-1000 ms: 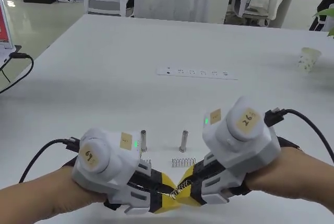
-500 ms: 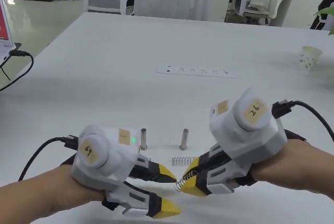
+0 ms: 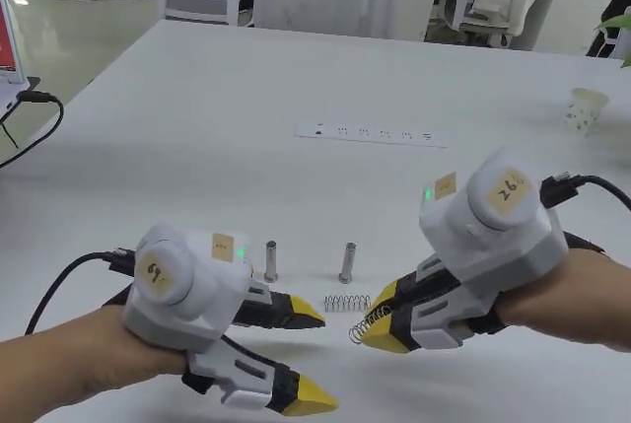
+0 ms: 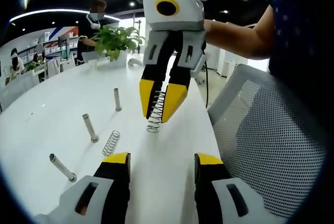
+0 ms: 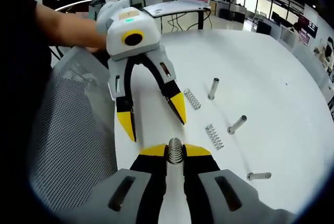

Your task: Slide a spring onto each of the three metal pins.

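My right tongs (image 5: 175, 150) are clamped on a small coiled wire spring (image 4: 153, 122). My left tongs (image 3: 317, 360) gape apart just beside them; two grey metal pins (image 3: 270, 261) stand beyond on the white worktop (image 3: 296, 78).

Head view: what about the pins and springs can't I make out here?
The third pin: hidden behind the right gripper in the head view.
A loose spring: covered by the left gripper there.
The held spring: its gripped end sits hidden between the right jaws.
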